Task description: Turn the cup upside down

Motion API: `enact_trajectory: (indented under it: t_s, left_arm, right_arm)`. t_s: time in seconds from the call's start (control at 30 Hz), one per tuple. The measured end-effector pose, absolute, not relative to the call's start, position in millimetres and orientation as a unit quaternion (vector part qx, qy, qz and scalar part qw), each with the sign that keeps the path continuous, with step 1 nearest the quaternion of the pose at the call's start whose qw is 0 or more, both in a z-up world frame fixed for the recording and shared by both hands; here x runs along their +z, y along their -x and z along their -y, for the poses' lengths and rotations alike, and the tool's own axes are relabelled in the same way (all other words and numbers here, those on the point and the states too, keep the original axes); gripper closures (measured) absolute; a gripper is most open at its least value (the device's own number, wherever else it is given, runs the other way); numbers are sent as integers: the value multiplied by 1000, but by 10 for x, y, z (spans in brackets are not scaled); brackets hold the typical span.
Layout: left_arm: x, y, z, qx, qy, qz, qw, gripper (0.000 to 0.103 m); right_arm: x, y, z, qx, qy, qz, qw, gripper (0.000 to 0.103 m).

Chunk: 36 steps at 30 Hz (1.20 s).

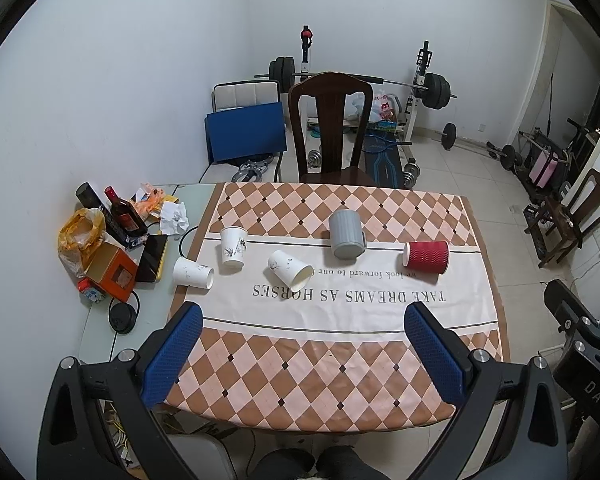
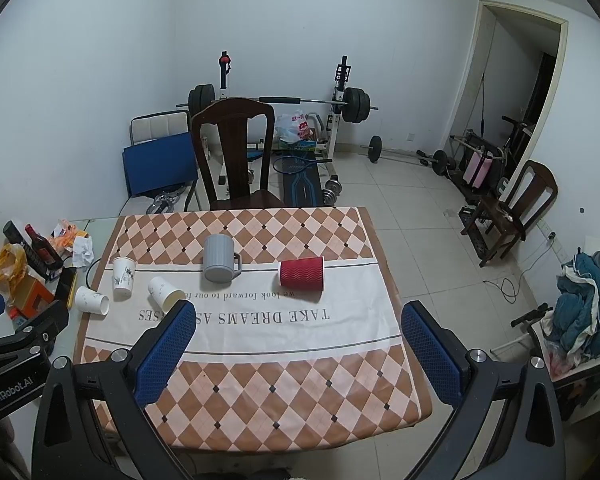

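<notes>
Several cups are on the checked tablecloth (image 1: 340, 364). A red ribbed paper cup (image 1: 426, 257) (image 2: 302, 274) lies on its side. A grey mug (image 1: 345, 234) (image 2: 219, 258) stands mouth down with its handle to the right. One white paper cup (image 1: 233, 247) (image 2: 123, 278) stands mouth down; two more white cups (image 1: 290, 269) (image 1: 193, 273) lie on their sides. My left gripper (image 1: 302, 320) is open and empty above the near table edge. My right gripper (image 2: 298, 318) is open and empty, also held back from the cups.
Clutter sits on the table's left side: a dark bottle (image 1: 124, 214), an orange box (image 1: 114, 270), a phone (image 1: 152, 258), crumpled paper (image 1: 174, 216). A wooden chair (image 1: 330, 128) stands at the far edge. Weights and a bench fill the room behind.
</notes>
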<state>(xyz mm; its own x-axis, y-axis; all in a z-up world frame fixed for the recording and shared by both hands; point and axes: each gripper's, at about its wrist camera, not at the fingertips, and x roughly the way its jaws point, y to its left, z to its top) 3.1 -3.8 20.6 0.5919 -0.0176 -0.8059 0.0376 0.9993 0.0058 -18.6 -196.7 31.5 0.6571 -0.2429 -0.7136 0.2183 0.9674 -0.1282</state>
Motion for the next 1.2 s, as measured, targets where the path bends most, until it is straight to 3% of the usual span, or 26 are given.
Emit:
enact_trajectory:
  t_s: [1.2]
  left_arm:
    - [309,-86,-31,-28,-6,-452,892,0]
  right_arm:
    - [332,181,1940,-126,13,-394,910,0]
